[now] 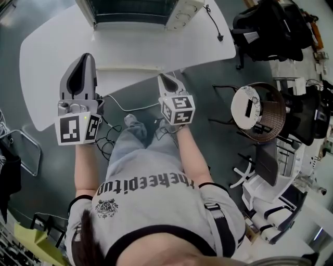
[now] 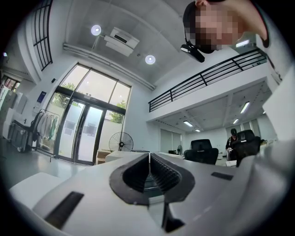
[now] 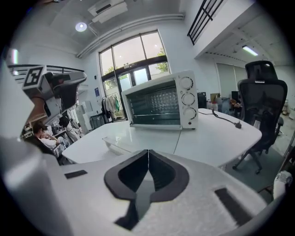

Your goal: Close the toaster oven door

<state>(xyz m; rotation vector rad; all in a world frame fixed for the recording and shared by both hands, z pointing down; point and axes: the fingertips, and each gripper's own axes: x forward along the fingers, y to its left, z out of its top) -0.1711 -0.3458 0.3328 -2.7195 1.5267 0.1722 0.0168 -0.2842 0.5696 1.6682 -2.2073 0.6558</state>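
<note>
"Could any writing be read?"

"Only a line of dark letters across the person's shirt (image 1: pixel 148 188). It was upside down and too warped to spell out. The left gripper (image 1: pixel 82 61) and right gripper (image 1: pixel 165 79) carried square coded markers, no words."

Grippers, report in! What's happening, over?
Left gripper shut, empty. Right gripper shut, empty. Toaster oven door looks closed. Nothing seen blocking.

The toaster oven (image 1: pixel 136 10) is cut off by the head view's top edge.
</note>
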